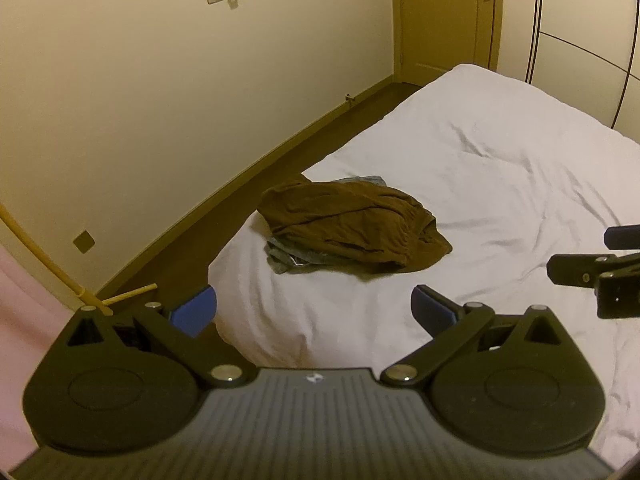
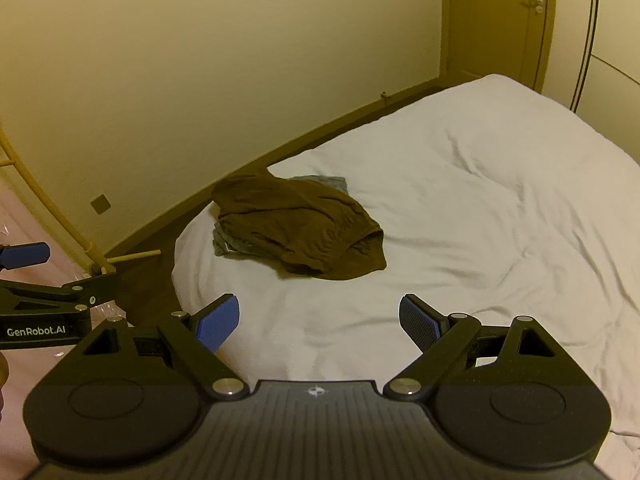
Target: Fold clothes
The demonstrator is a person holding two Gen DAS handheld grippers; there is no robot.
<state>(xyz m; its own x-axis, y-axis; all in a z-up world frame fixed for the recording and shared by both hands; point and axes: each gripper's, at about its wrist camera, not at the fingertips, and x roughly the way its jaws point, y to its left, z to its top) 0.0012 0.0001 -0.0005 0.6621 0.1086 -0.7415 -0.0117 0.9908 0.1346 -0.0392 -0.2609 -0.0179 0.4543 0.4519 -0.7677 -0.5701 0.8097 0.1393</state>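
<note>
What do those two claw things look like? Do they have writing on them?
Both look alike. The left claw and right claw each have two blue textured fingers on black linkage arms joined by silver pins, with two round black housings and a ribbed grey body bearing a small white logo. White "GenRobot.AI" lettering shows on the left claw's side.

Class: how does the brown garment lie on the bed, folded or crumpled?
Crumpled: the brown garment lies bunched in irregular wrinkles atop a grey garment.
</note>
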